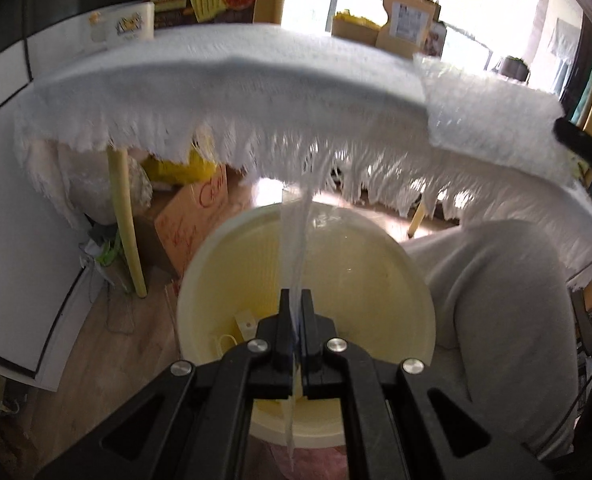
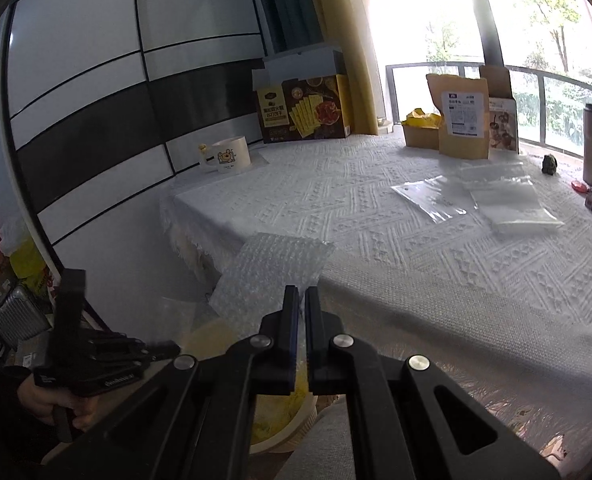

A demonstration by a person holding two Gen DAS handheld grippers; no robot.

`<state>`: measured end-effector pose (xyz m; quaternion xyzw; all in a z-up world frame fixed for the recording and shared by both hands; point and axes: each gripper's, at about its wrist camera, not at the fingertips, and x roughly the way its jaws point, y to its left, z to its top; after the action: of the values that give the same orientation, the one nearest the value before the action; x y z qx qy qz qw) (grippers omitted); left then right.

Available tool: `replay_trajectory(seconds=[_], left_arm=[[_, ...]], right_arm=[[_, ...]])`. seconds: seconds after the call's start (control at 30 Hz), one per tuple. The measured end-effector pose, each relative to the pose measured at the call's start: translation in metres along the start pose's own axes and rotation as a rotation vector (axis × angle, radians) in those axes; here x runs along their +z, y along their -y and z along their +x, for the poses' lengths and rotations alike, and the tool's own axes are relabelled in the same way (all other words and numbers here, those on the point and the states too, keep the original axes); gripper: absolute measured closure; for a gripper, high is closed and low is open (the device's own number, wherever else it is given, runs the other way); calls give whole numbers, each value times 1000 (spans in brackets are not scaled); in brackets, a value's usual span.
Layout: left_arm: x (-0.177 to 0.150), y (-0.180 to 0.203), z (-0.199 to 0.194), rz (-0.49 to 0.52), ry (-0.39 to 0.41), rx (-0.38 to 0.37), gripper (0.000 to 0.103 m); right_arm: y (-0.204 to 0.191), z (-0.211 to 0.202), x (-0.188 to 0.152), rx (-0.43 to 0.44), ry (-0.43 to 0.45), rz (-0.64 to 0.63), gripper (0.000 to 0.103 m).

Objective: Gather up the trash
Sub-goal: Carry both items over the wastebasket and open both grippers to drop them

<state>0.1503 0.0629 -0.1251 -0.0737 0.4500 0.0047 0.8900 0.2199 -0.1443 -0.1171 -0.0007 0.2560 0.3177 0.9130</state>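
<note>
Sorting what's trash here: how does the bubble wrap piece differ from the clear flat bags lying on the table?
The bubble wrap is bumpy and cloudy, while the clear flat bags are smooth and glossy. The bubble wrap is pinched by the right gripper and overhangs the table edge; the bags lie flat, untouched, farther in. Both are see-through plastic packaging.

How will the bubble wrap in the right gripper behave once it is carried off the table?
Likely floppy: the bubble wrap is a thin sheet overhanging the table. Probably very light, being mostly air pockets. The right gripper pinches only one edge, so it may swing.
</note>
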Motion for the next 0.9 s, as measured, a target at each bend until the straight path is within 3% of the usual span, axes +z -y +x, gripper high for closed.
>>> replay_trajectory(seconds=[0.33,0.4,0.47,0.9], left_arm=[[-1,8,51,-21,-112,42,99],[1,9,56,-33,-120,34,84],[2,9,58,-51,-118,16,52],[13,-8,6,-97,4,42,50]], right_arm=[[30,3,-8,8,-6,47,100],[35,2,-9,8,-6,54,100],[40,1,-11,5,-7,63,100],[34,3,-18,19,-30,49,100]])
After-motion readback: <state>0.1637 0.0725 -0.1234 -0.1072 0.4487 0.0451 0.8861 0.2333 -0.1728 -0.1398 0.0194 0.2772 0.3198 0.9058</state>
